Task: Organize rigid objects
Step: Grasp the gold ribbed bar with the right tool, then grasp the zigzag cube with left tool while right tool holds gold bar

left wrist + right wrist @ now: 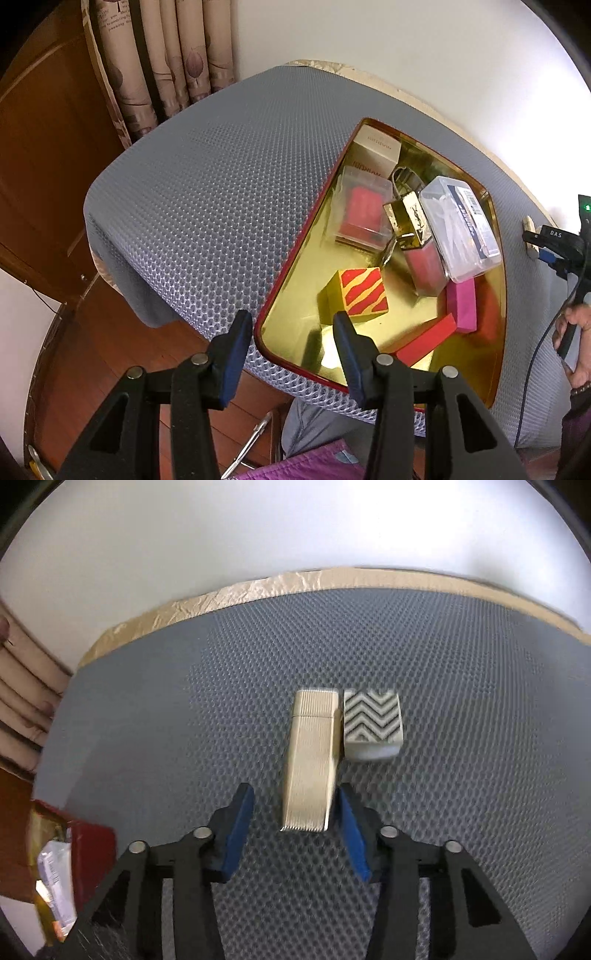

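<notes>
In the left wrist view a gold-lined tin with a red rim (pixel 295 254) lies on the grey mat (pixel 207 177). It holds a red-and-yellow striped cube (pixel 360 291), a pink block (pixel 461 302), a red block (pixel 424 339) and several small boxes. My left gripper (pixel 291 315) stands open astride the tin's near corner, and its pads press on nothing. In the right wrist view a ribbed gold case (pixel 314 757) lies on the mat beside a grey chevron cube (pixel 371 720). My right gripper (pixel 294 790) straddles the case's near end. The right pad is at its side; the left pad stands clear.
The tin also holds a clear box of picks (pixel 461 229), a gold-capped gloss bottle (pixel 413 229), a clear box with red contents (pixel 364 214) and a white carton (pixel 380 147). A hand (pixel 576 332) shows at the right edge. Curtains (pixel 166 55) and a wooden floor (pixel 122 350) flank the table.
</notes>
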Tool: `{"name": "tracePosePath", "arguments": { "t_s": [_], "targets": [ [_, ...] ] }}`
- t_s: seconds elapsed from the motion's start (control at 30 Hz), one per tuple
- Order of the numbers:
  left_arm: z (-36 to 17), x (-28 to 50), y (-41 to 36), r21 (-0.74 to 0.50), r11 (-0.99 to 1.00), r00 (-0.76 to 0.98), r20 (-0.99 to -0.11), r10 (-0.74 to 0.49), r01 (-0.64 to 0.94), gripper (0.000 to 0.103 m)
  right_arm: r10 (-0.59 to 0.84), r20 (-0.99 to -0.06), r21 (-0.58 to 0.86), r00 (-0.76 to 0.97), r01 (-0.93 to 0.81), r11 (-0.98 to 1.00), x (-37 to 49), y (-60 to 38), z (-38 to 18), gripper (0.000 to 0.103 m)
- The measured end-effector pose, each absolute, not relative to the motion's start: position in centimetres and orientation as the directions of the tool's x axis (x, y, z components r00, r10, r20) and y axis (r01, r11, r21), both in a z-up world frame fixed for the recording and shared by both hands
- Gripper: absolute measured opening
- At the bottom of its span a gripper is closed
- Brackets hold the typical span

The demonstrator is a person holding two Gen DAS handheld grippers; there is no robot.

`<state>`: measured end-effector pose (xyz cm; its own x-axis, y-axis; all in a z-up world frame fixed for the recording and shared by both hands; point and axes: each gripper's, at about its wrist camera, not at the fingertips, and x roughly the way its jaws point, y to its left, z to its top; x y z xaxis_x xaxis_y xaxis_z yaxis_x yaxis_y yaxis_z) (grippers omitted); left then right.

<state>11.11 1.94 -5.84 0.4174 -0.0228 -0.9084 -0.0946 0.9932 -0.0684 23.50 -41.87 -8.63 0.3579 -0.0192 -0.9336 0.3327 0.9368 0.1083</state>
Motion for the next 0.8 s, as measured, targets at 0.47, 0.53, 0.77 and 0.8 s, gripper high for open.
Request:
{"name": "tracePosePath", "arguments": {
  "t_s": [0.47,0.53,0.77,0.8],
  "targets": [
    [-3.5,9.7,2.8,-0.045,0.989,0.52,-0.854,0.036,-0.142,0.046,0.06,-0.943,0.154,0.326,0.27,0.951,15.3,-44.3,-6.7,0.027],
    [-2.5,9.0,1.9,-0.019,0.994,0.563,-0.825,0.046,-0.109,0.046,0.06,-0.942,0.159,0.33,0.282,0.946,12.6,-45.8,-6.4,0.027],
    [0.1,7.6,-4.1,-0.064,0.983,0.587,-0.795,-0.153,0.17,0.047,-0.088,-0.938,0.021,0.335,0.309,0.951,5.4,-50.5,-5.8,0.027],
    [0.3,7.7,-5.1,-0.104,0.971,0.566,-0.797,-0.211,0.217,0.051,-0.104,-0.933,0.007,0.344,0.306,0.952,4.8,-50.9,-5.8,0.027]
  ]
}}
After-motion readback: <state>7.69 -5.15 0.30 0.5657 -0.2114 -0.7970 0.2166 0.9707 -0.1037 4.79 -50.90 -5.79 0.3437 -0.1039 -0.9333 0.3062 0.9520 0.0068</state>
